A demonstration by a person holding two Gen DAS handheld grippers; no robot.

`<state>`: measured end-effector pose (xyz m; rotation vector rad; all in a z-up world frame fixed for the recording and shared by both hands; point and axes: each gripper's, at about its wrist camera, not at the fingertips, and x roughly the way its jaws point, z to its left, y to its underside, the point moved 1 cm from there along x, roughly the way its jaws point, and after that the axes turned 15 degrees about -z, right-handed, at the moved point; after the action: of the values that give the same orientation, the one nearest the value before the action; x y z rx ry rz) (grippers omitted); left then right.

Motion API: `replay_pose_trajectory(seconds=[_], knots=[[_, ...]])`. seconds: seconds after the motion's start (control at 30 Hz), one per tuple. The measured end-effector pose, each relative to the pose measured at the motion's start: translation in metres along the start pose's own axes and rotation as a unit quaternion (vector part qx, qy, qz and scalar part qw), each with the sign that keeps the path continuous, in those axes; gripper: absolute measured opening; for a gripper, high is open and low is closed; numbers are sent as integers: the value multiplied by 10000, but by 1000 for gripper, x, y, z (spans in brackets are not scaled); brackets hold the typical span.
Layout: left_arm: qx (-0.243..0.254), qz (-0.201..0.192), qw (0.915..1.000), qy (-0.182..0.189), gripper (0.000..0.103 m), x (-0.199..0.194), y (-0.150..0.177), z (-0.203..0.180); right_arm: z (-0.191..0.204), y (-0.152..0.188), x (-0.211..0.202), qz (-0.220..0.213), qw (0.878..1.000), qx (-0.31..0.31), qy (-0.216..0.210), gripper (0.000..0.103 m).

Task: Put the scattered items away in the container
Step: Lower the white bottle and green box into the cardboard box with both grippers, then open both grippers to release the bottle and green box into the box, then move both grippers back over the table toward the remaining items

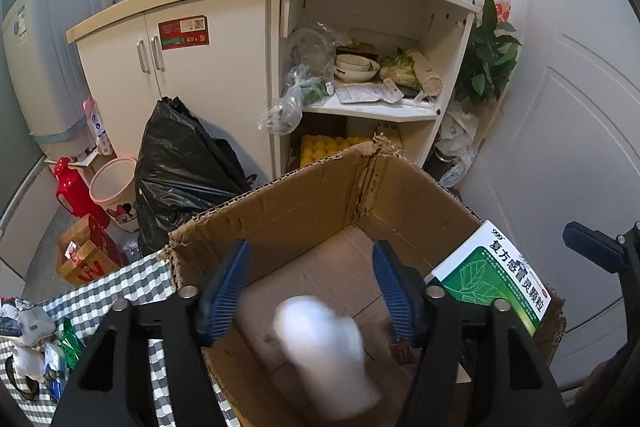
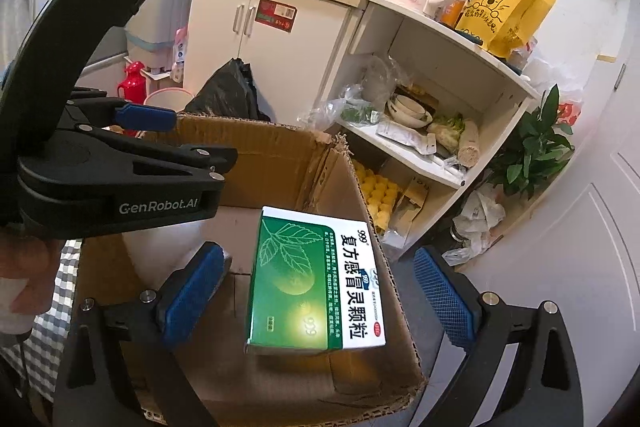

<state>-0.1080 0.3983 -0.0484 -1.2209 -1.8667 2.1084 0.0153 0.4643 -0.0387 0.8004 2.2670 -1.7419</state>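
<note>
Kitchen clutter behind, checked surface (image 1: 132, 279) below: both my hand-held grippers hang over the box (image 1: 304, 195). Left one (image 1: 310, 291) gapes wide, a blurred white bottle (image 1: 324, 351) beneath it, seemingly dropping in. Right one (image 2: 316, 295) gapes too, the green carton (image 2: 316, 283) untouched between its pads, over the box's rim.

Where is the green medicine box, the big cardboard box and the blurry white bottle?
green medicine box (image 2: 316, 283): right wrist view, on its green leaf-printed top face.
cardboard box (image 1: 304, 203): left wrist view, on its far inner wall.
white bottle (image 1: 324, 351): left wrist view, on its blurred body.
</note>
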Motion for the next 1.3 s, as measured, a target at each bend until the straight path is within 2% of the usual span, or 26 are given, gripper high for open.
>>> replay_pose_trajectory(seconds=[0.47, 0.7, 0.93, 1.1, 1.3], knots=[[27, -321, 9994, -131, 69, -39, -13, 9, 6, -10, -23, -257, 9996, 147, 4, 97], [8, -505, 9985, -230, 73, -62, -20, 18, 10, -14, -36, -373, 9988, 316, 2, 97], [-42, -751, 9966, -332, 81, -89, -23, 27, 17, -19, -49, -608, 9973, 418, 36, 103], [-125, -865, 9953, -410, 84, -105, -21, 39, 21, -17, -53, -670, 9955, 669, 35, 103], [-242, -1034, 9921, -664, 98, -126, -19, 60, 33, -25, -55, -744, 9943, 764, -48, 103]])
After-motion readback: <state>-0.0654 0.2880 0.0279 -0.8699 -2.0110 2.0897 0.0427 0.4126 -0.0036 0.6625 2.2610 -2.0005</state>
